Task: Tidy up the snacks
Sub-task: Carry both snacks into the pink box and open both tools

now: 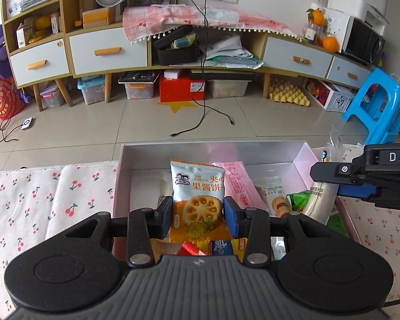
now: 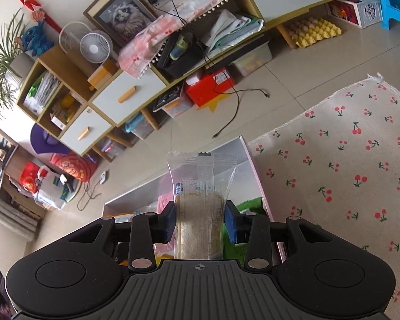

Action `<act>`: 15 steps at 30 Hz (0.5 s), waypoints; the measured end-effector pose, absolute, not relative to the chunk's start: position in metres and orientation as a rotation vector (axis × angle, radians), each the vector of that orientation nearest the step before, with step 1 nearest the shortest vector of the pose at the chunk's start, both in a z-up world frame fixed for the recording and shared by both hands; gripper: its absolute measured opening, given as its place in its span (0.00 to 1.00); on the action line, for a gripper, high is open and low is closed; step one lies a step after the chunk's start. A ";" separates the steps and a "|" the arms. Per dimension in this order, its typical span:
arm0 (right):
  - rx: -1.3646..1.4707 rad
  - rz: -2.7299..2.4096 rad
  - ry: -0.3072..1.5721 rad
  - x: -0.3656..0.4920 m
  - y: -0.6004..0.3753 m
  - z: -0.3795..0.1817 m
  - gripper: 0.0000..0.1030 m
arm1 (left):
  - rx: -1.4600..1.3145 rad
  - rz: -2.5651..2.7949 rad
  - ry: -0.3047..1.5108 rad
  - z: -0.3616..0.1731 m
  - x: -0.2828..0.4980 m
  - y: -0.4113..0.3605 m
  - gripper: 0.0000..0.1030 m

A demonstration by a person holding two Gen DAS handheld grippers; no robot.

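My left gripper (image 1: 198,214) is shut on an orange and white jam biscuit packet (image 1: 197,186) and holds it upright over the pink snack box (image 1: 302,154). Inside the box lie a pink packet (image 1: 236,184), a biscuit packet (image 1: 276,200), a green packet (image 1: 298,198) and small candies (image 1: 200,248). My right gripper (image 2: 199,222) is shut on a clear-wrapped bread snack (image 2: 200,208) above the same box (image 2: 249,160). In the left wrist view the right gripper (image 1: 360,176) enters from the right with the clear snack (image 1: 321,194) hanging into the box.
The box sits on a white cherry-print cloth (image 1: 40,200) that also shows in the right wrist view (image 2: 346,160). Beyond it is tiled floor (image 1: 146,122) with a black cable (image 1: 202,117), a blue stool (image 1: 378,109) and a low cabinet (image 1: 106,50).
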State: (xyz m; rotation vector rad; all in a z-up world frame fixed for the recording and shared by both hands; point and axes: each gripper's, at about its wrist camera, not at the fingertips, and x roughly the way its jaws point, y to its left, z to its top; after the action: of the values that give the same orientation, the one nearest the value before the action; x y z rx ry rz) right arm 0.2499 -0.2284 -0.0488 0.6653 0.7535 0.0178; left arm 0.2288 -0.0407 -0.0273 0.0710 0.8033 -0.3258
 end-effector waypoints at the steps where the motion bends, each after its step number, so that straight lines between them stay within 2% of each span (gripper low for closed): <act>1: 0.663 0.019 0.752 0.251 -0.228 -0.049 0.36 | 0.072 -0.328 0.802 -0.028 0.229 -0.041 0.36; 5: 0.667 0.022 0.745 0.252 -0.228 -0.048 0.39 | 0.059 -0.337 0.783 -0.027 0.228 -0.041 0.39; 7: 0.699 0.022 0.750 0.251 -0.230 -0.049 0.44 | 0.056 -0.323 0.790 -0.027 0.227 -0.041 0.63; 8: 0.718 0.021 0.752 0.251 -0.232 -0.050 0.52 | 0.058 -0.321 0.792 -0.027 0.227 -0.042 0.66; 9: 0.733 0.019 0.752 0.250 -0.234 -0.050 0.56 | 0.065 -0.316 0.791 -0.027 0.227 -0.043 0.67; 11: 0.736 0.010 0.756 0.249 -0.236 -0.048 0.58 | 0.081 -0.315 0.788 -0.026 0.224 -0.044 0.68; 13: 0.725 0.010 0.762 0.247 -0.236 -0.046 0.59 | 0.088 -0.311 0.788 -0.025 0.223 -0.045 0.74; 15: 0.718 0.008 0.764 0.244 -0.236 -0.043 0.59 | 0.089 -0.310 0.787 -0.023 0.222 -0.045 0.75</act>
State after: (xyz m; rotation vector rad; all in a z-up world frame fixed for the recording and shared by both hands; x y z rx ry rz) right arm 0.2442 -0.2359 -0.0427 0.7180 0.7641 0.0085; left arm 0.2217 -0.0449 -0.0234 0.0892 0.7874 -0.3096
